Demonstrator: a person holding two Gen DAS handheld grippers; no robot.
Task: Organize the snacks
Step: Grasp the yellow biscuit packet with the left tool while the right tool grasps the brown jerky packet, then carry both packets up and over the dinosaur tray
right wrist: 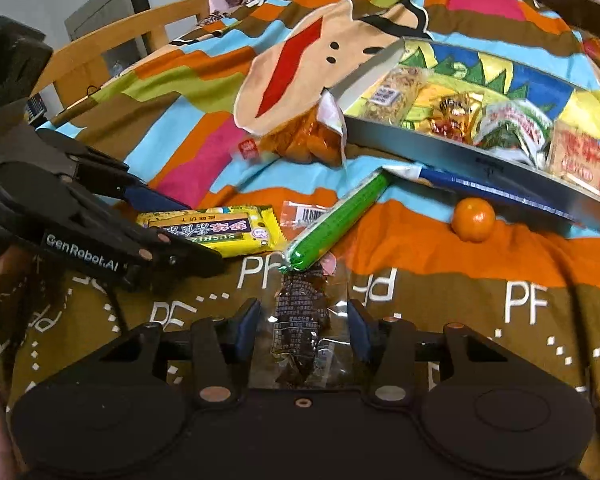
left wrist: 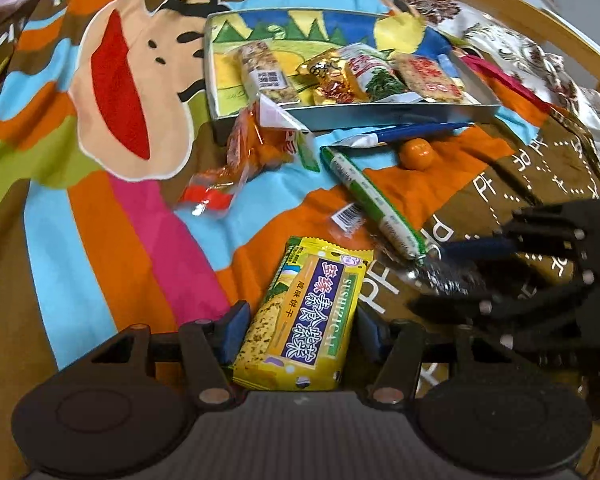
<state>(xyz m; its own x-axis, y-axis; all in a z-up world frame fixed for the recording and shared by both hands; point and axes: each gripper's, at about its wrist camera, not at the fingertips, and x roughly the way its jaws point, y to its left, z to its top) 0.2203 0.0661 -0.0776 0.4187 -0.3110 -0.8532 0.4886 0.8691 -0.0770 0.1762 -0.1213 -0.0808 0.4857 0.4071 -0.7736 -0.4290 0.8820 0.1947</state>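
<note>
Yellow biscuit pack (left wrist: 300,320) clamped in left gripper (left wrist: 298,330); right gripper (right wrist: 302,330) grasping dark snack packet (right wrist: 300,332).

Yellow biscuit pack (left wrist: 304,320), purple label, lies flat on the cartoon bedspread (left wrist: 100,240). Clear packet of dark snack (right wrist: 300,332) lies just beside it to the right. Green sausage stick (left wrist: 374,200) lies diagonally, one end touching the dark packet. Orange snack bag (left wrist: 256,148) leans on the tray's front corner. Small orange (left wrist: 416,154) sits just in front of the tray; blue-and-silver wrapper (left wrist: 400,132) beside it. Shallow tray (left wrist: 380,116) with landscape print holds a granola bar (left wrist: 264,72), gold candy (left wrist: 328,78), green-white packet (left wrist: 376,74), red-print cracker pack (left wrist: 430,78), side by side.
</note>
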